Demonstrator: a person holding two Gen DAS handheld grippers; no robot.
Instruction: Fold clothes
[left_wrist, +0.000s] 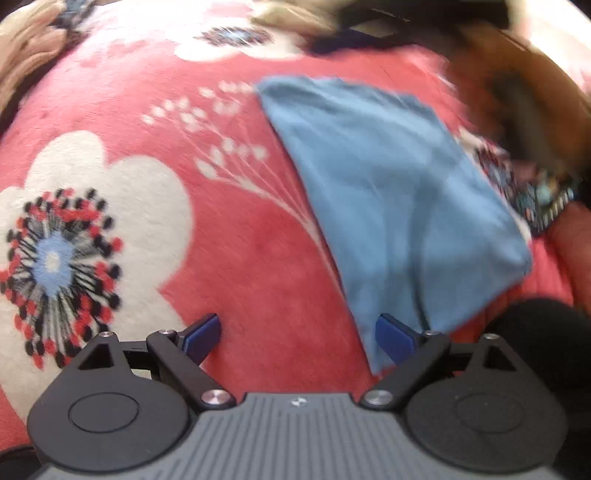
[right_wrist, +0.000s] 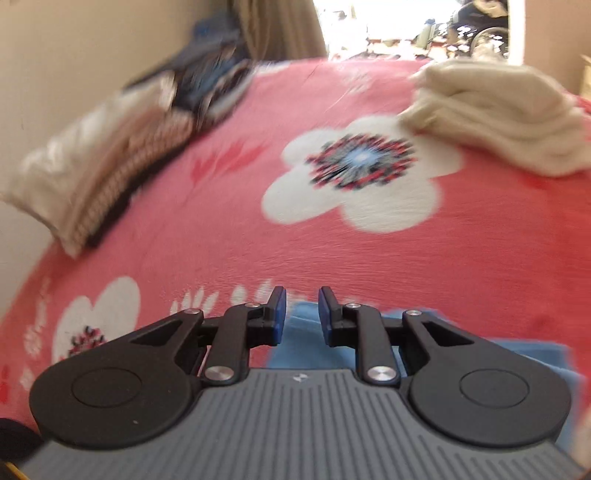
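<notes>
on red floral blanket (left_wrist: 258, 258) | blue cloth (left_wrist: 388, 192) flat | l tool (left_wrist: 297, 338) spread | r tool (right_wrist: 302, 314) narrow gap, empty

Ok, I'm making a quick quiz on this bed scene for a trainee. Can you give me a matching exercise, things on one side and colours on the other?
Things:
1. folded cloth
2. bedspread
3. stack of towels
4. pads of the tongs

Colours:
A. cream
B. dark blue
C. light blue
D. red with white flowers

Pairs: 1-C, 2-D, 3-A, 4-B
</notes>
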